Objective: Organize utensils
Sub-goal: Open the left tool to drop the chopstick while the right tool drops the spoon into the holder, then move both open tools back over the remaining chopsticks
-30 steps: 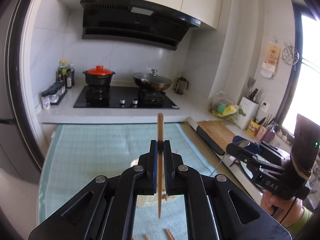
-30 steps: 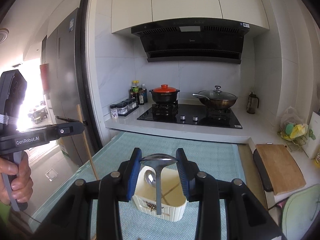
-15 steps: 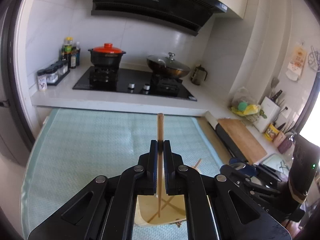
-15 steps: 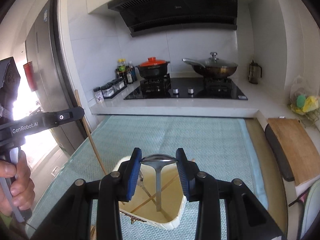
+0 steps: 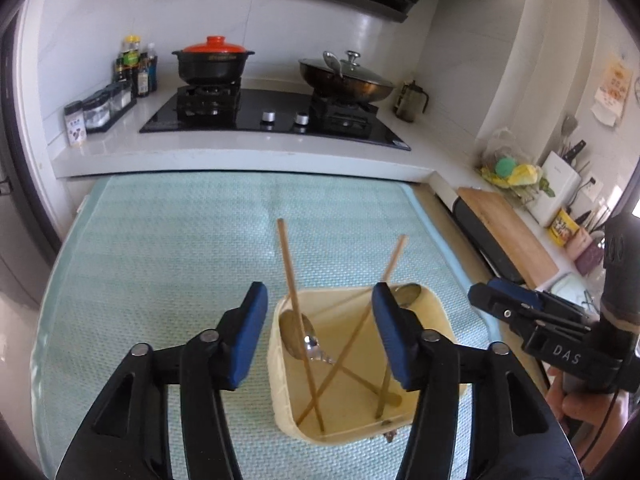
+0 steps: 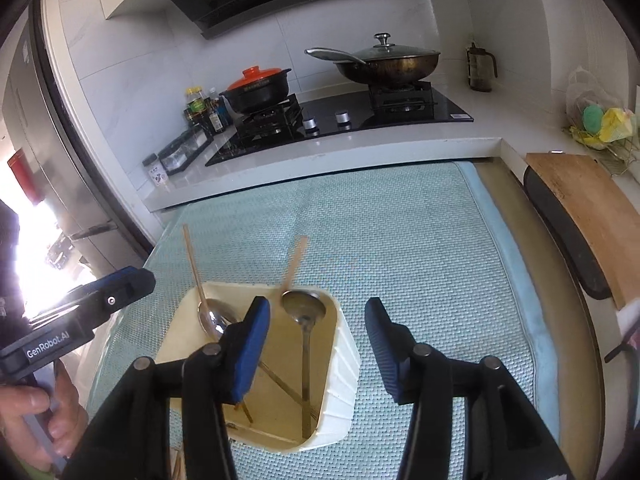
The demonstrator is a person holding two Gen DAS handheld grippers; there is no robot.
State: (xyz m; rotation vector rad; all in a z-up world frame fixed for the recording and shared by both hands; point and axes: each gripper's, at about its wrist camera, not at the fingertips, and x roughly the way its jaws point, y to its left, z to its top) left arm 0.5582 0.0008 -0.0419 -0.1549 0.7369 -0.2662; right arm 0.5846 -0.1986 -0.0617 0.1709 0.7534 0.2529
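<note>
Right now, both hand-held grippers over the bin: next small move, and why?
Probably lift both clear. The left hand-held gripper and right hand-held gripper have just been opening, with nothing pinched; chopstick and spoon already stand in the bin.

Chopsticks [image 5: 298,300] lean in holder [image 5: 436,312] — spoon [image 5: 298,334] too.

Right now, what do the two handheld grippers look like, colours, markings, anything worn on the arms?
Both are black, angular plastic tools with silver pivot pins and blue rubber-padded fingers. The left gripper shows white "GenRobot.AI" lettering on its side in the right wrist view; the right gripper shows white "DAS" lettering in the left wrist view, with a thin black cable trailing below its handle. A bit of green sleeve shows at the left hand.
</note>
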